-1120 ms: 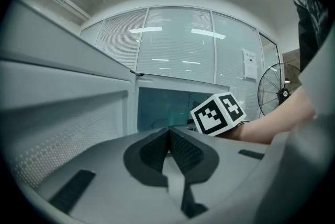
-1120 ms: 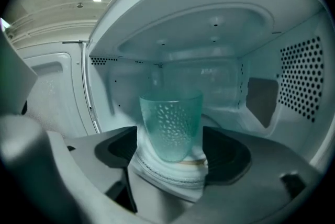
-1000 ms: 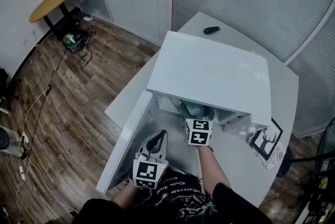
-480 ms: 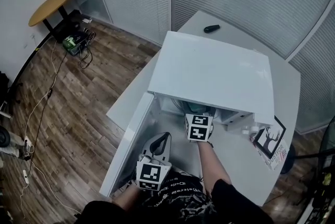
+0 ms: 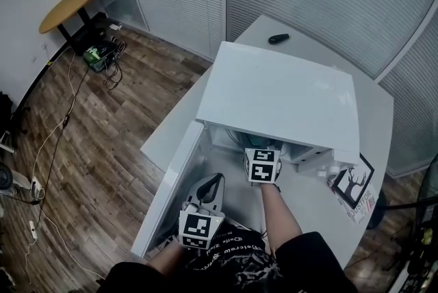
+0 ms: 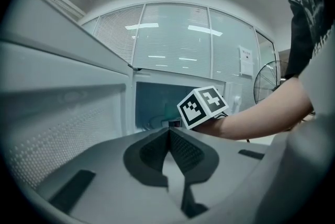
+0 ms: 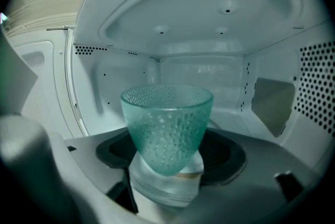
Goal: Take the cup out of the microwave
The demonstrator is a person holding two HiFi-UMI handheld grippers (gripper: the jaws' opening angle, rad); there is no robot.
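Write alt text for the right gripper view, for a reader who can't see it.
A translucent green, dimpled cup stands upright inside the white microwave, with the jaws of the right gripper apart on either side of its lower half. Rows of small vent holes dot the cavity's side walls.
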